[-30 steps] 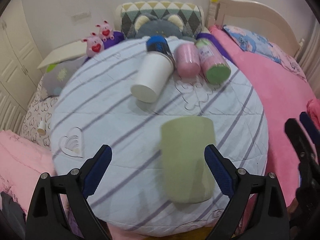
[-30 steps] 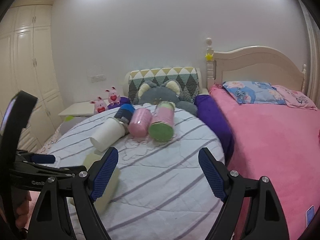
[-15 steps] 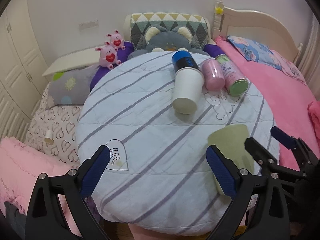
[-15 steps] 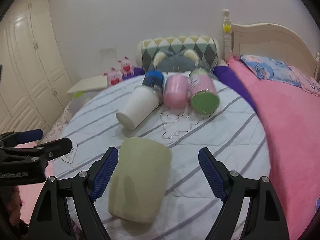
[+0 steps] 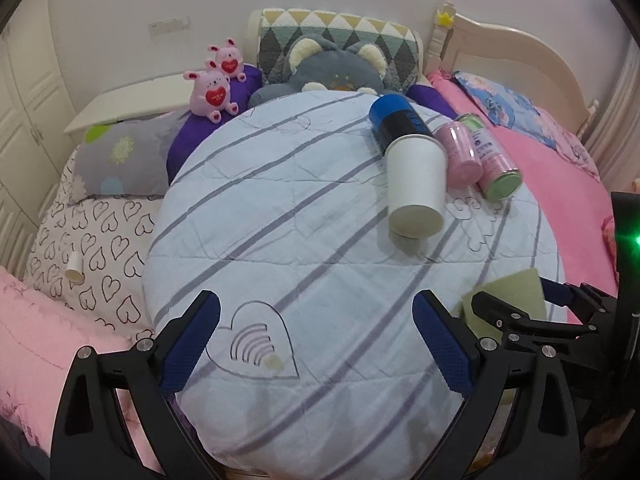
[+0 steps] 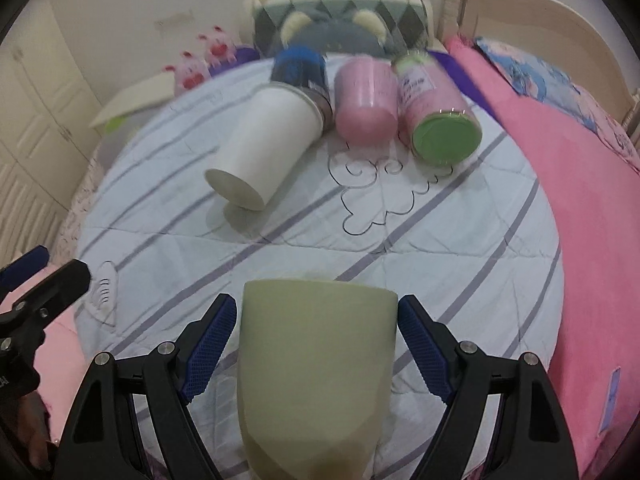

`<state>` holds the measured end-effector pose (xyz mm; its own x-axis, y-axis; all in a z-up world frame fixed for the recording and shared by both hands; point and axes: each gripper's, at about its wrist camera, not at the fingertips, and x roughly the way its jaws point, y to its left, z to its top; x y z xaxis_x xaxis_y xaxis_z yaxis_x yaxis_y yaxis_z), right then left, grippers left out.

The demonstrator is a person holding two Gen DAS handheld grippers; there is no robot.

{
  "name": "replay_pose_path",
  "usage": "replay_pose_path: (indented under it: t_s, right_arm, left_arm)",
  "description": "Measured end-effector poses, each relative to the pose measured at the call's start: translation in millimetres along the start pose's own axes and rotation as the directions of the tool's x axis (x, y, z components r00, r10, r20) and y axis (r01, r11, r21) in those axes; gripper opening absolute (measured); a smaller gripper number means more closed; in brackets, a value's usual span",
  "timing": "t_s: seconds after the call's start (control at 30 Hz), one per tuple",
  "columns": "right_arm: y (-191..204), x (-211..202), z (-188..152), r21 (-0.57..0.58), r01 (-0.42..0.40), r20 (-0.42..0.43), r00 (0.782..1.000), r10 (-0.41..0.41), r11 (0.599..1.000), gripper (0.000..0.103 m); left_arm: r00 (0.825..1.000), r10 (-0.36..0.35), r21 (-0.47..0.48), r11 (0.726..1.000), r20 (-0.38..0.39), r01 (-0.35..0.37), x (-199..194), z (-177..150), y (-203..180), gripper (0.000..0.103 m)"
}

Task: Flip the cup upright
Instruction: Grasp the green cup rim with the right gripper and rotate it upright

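A pale green cup lies on its side on the round striped cushion, its flat base pointing away from me. My right gripper is open, with its blue pads on either side of the cup and a small gap at each side. In the left wrist view the cup shows at the right edge, partly hidden by the right gripper's fingers. My left gripper is open and empty above the cushion's near left part.
A white paper cup, a blue can, a pink cup and a green-lidded bottle lie at the cushion's far side. Plush toys and pillows stand behind. A pink blanket lies to the right.
My right gripper has moved forward and down so that the green cup now lies between its pads. My left gripper has swung left, away from the cup.
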<state>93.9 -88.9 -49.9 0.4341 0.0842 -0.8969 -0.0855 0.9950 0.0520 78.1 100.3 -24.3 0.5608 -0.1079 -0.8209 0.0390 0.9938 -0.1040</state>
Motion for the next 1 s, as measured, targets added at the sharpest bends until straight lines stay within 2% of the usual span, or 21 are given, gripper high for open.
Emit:
replay_pose_path:
  t_s: [0.1, 0.2, 0.37, 0.5, 0.7, 0.87, 1.0]
  right_arm:
    - [1, 14, 4, 0.013, 0.002, -0.060, 0.998, -0.001, 1.000, 0.084]
    - [-3, 26, 6, 0.053, -0.027, -0.120, 0.992, 0.033, 0.998, 0.084]
    - [-4, 22, 3, 0.057, -0.038, -0.127, 0.991, 0.045, 0.998, 0.080]
    - [-5, 4, 2, 0.053, -0.082, -0.058, 0.995, 0.085, 0.995, 0.080]
    - [1, -19, 2, 0.004, -0.078, 0.104, 0.992, 0.078, 0.997, 0.080]
    - [12, -37, -4, -0.093, -0.031, 0.267, 0.962, 0.055, 0.995, 0.080]
    - [14, -42, -22, -0.108, -0.004, 0.335, 0.941, 0.040, 0.994, 0.080]
  left_arm:
    - [0.999, -0.009, 0.004, 1.000, -0.035, 0.009, 14, 2, 5, 0.098]
    - [0.998, -0.013, 0.012, 1.000, -0.062, 0.013, 26, -1, 7, 0.098]
    - [0.993, -0.027, -0.006, 1.000, -0.111, 0.027, 43, -6, 14, 0.098]
    - [0.993, -0.027, -0.015, 1.000, -0.114, 0.025, 44, -8, 16, 0.098]
    - [0.997, -0.017, -0.008, 1.000, -0.077, 0.017, 30, -6, 13, 0.098]
    - [0.998, -0.020, -0.010, 1.000, -0.061, 0.019, 21, -8, 10, 0.098]
    - [0.998, -0.017, -0.009, 1.000, -0.054, 0.016, 15, -12, 6, 0.098]
